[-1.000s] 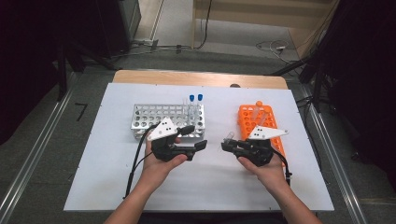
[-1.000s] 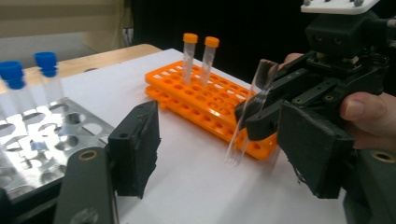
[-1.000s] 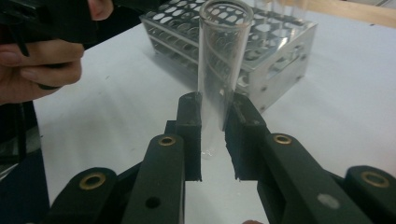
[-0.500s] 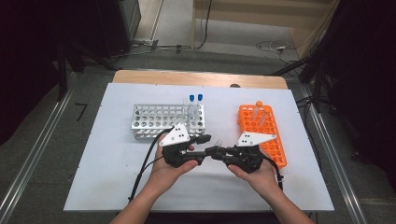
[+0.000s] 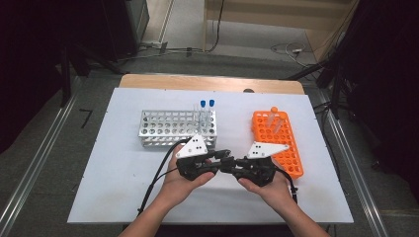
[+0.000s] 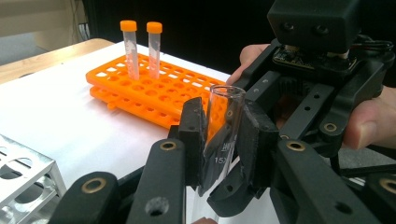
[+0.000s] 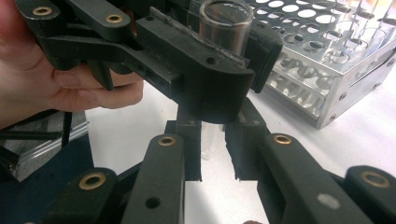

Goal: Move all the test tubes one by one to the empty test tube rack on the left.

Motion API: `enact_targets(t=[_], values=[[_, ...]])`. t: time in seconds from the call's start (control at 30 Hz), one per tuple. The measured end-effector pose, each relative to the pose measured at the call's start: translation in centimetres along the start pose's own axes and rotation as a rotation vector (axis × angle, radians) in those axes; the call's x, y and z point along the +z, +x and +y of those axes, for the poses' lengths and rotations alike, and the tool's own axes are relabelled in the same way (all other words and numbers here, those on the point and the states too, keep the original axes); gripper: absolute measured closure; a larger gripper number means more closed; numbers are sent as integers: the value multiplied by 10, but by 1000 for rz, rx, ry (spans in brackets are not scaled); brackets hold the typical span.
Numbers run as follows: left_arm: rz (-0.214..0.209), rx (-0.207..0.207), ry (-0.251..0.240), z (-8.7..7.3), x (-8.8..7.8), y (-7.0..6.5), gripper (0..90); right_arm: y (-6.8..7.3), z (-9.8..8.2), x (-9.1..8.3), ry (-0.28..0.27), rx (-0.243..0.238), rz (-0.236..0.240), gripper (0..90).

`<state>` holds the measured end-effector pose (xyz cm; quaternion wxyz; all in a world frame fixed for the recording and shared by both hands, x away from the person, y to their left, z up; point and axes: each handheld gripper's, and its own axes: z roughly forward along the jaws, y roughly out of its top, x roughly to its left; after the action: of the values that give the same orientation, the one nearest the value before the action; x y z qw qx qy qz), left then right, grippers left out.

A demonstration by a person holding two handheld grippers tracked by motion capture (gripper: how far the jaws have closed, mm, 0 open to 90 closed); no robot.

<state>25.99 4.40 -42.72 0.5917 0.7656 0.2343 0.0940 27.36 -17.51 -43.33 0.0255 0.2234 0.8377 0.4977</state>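
Observation:
A clear glass test tube (image 6: 224, 126) with no cap stands nearly upright between the two grippers over the table's front middle. My left gripper (image 6: 222, 135) has just been closing its jaws, and its pads now press on the tube's upper part. My right gripper (image 7: 212, 144) is shut on the tube's lower end (image 7: 208, 140), just beneath the left gripper (image 7: 233, 46). In the high view the left gripper (image 5: 227, 157) and the right gripper (image 5: 233, 165) meet tip to tip, each held in a hand.
A metal rack (image 5: 168, 129) stands behind the left hand with two blue-capped tubes (image 5: 206, 104) at its right end. An orange rack (image 5: 281, 148) lies at the right with orange-capped tubes (image 5: 272, 116) at its far end. White table surface (image 5: 123, 187) surrounds the hands.
Both hands have come together from either side to the table's front middle. The left gripper's jaws have gone from wide apart to shut around the tube that the right gripper holds.

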Motion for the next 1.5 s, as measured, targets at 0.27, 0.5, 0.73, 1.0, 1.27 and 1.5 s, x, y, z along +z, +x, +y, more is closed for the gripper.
enact_targets(t=[0.27, 0.5, 0.73, 1.0, 1.27, 1.5], values=[[16, 16, 2, 0, -1, 0, 762, -1, 0, 0, 2, 9, 13, 742], [26, 24, -7, 1, -2, -1, 765, -2, -1, 0, -8, 9, 17, 730], [54, 10, -29, 2, -9, 5, 765, -5, -3, -3, -66, -27, 7, 512], [86, -21, -55, 4, -20, 17, 766, -22, -7, -16, -54, 4, -60, 191], [128, -49, -70, 3, -32, 33, 765, -42, -17, -42, -64, 13, -77, 32], [173, -67, -94, 5, -46, 47, 765, -59, -23, -62, -89, 32, -111, 13]])
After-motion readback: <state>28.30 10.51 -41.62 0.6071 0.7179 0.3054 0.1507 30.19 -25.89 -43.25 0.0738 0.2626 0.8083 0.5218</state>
